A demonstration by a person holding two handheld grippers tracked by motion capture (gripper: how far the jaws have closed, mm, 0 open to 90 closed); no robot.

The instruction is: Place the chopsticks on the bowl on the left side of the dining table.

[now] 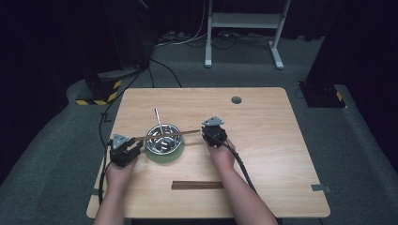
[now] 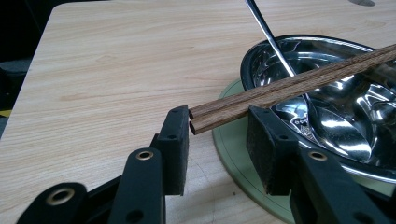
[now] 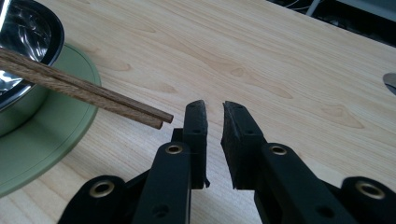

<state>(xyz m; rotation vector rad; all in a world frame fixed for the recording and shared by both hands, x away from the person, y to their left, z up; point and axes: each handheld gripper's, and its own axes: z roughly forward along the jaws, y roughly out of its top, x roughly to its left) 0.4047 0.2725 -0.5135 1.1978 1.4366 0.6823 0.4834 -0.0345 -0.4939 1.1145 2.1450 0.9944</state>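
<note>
1. Step judged: laying 2 chopsticks [image 1: 164,136] across the bowl [image 1: 163,138] on its green mat [image 1: 174,154], left of counter [image 1: 263,140] centre.
2. Left gripper [image 2: 217,128] half-spread around their butt ends; squeeze not certain.
3. Right gripper [image 3: 214,122] pressed nearly together, holding nothing, just beside the tips.
4. Next, probably: easing the left jaws wider and pulling clear.
5. High view adds a wooden bar [image 1: 197,184] near the front edge; left gripper view reveals a spoon [image 2: 280,56] in the bowl.
</note>
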